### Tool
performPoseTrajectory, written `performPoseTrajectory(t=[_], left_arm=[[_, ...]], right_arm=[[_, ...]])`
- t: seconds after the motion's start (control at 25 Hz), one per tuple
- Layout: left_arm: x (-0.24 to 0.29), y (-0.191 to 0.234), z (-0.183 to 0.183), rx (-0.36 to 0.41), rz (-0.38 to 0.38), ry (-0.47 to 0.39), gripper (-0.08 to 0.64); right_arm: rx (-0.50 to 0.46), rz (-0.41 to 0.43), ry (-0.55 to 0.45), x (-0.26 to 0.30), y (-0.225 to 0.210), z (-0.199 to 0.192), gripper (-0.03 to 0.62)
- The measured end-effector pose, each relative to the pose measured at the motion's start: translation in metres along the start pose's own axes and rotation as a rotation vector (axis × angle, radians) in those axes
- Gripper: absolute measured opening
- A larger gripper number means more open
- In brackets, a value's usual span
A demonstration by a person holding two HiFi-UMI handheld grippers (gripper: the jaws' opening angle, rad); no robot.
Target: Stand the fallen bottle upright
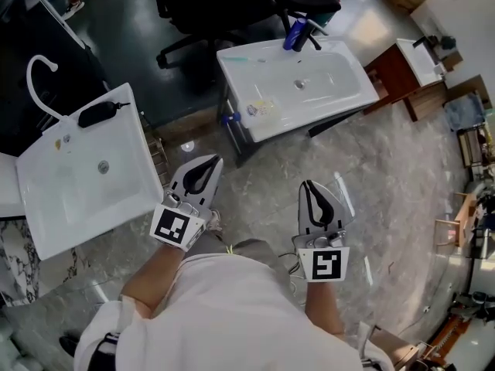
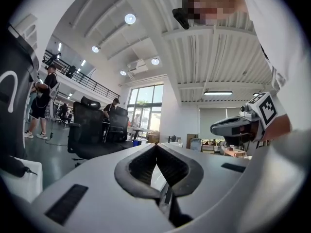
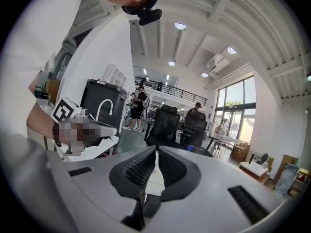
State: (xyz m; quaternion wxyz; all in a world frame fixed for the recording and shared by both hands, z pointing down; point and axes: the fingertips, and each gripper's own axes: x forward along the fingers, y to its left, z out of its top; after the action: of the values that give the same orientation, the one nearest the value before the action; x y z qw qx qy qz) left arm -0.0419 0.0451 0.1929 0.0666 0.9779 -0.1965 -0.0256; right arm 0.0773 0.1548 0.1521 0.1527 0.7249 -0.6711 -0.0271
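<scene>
Holding left tongs (image 1: 212, 162) beside right tongs (image 1: 308, 185), you have both closed, empty. Bottle (image 1: 295, 34) is well ahead of them, at far edge of sink (image 1: 334, 83).

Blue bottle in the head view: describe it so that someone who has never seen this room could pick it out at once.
Of the two white basins, take the farther basin, nearest the black office chairs. The blue bottle rests on its far rim. Its vivid blue sets it apart: the nearer basin carries a black object instead.
</scene>
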Motion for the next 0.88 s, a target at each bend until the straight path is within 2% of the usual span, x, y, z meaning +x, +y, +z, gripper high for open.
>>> performPoseTrajectory(t=[0.24,0.44,0.64,0.88], left_arm=[[0.027,0.004,-0.005,-0.021,-0.051,0.005,0.017],[0.055,-0.010,0.001,-0.018,-0.073,0.000,0.017],[0.078,-0.014,0.005,0.007,0.003,-0.006,0.017],[0.093,-0.016,0.006,0.032,0.101,0.004,0.017]], right_arm=[[-0.011,-0.027,0.009,0.017,-0.014,0.005,0.044],[-0.011,-0.026,0.008,0.026,-0.041,0.002,0.044],[0.005,0.039,-0.017,0.043,-0.067,-0.009,0.044],[-0.027,0.133,-0.050,0.072,-0.090,-0.011,0.044]])
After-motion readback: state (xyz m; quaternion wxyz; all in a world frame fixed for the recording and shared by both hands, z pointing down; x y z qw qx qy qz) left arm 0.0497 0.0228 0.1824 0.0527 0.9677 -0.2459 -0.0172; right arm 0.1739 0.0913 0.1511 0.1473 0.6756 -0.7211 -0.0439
